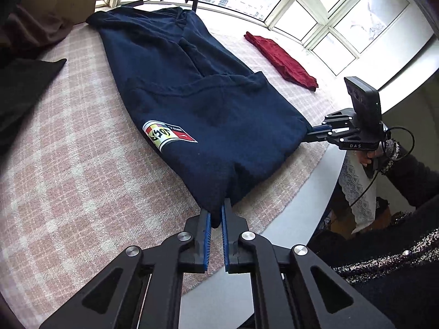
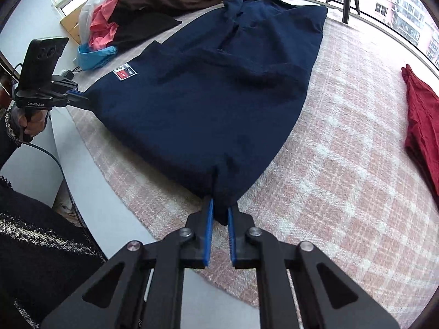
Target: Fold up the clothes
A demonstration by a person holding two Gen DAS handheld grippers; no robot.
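Navy blue garment with a white-edged patch in red, yellow and black. Under it, a pink-and-cream checked cloth. Dark red garment beyond. Blue pads on black grippers; pink, brown and light-blue clothes pile.

Matt navy cloth garment

Each wrist camera sits just behind its own tongs, looking steeply down along them (fisheye, very close) toward the windows. Both views share the navy garment and the checked cloth on the counter; each also catches the other tongs.
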